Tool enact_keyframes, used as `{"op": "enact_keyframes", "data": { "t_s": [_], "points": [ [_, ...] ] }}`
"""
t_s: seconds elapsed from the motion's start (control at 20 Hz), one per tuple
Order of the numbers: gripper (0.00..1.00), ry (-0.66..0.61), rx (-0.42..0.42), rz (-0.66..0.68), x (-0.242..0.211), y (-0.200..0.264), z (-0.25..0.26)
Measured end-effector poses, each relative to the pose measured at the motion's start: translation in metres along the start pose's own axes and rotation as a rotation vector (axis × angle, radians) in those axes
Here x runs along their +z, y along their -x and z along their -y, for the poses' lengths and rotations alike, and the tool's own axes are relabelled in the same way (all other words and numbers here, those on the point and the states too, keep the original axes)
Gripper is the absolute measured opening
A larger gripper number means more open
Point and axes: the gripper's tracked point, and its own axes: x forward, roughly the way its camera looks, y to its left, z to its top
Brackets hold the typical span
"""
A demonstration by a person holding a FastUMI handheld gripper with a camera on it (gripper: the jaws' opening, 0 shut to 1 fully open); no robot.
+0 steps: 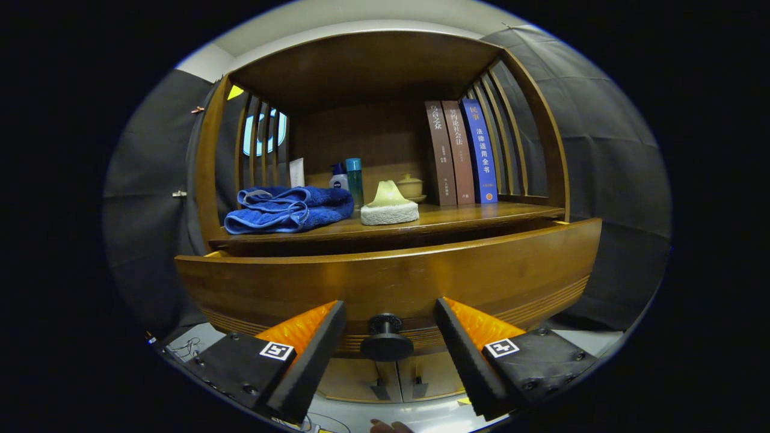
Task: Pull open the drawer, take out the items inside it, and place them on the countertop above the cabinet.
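Gripper [390,322] fingers spread wide, either side of the drawer's black knob [385,340], not touching it. Drawer [391,279] front pulled out from the cabinet. On the countertop [475,213] above: blue towel [287,208], white sponge [389,206], bottles [349,178], small teapot [411,186], three upright books [461,152].

We've got the wooden drawer front [391,279] pulled out below the wooden countertop [481,213], its round black knob [385,338] between the spread fingers of the black-and-orange gripper [390,325], folded blue towel [289,208] left of the pale sponge [389,205], three upright books [462,153] at right.
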Motion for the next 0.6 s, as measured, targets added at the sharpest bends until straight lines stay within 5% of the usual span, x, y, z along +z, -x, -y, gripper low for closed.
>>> {"op": "enact_keyframes", "data": {
  "t_s": [0.6],
  "points": [
    [1.0,-0.014,-0.009,-0.016,0.002,-0.041,-0.002]
  ]
}}
